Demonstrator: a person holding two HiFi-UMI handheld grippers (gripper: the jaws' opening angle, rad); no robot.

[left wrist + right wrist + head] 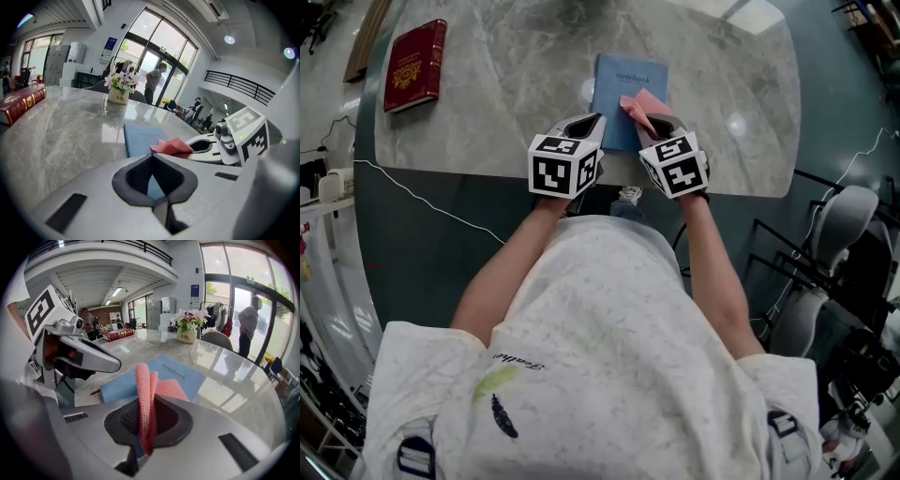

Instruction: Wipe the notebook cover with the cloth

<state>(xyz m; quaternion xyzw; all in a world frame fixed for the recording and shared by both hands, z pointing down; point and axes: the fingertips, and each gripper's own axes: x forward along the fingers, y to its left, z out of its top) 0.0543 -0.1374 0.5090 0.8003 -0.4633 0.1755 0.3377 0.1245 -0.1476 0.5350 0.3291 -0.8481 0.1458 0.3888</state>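
Note:
A blue notebook [628,86] lies flat near the front edge of the marble table [497,103]. My right gripper [654,124] is shut on a folded pink cloth [637,110], and the cloth's free end rests on the notebook's near right part. In the right gripper view the cloth [143,390] stands pinched between the jaws, over the notebook [180,373]. My left gripper [586,126] sits shut at the notebook's near left edge. The blue cover [140,138] shows through the gap under its closed tips [152,158]. I cannot tell whether they press on it.
A red hardcover book [415,66] lies at the table's far left. A small pot of flowers [118,95] stands further back on the table. The table's front edge runs just under both grippers. People stand by the glass doors far behind.

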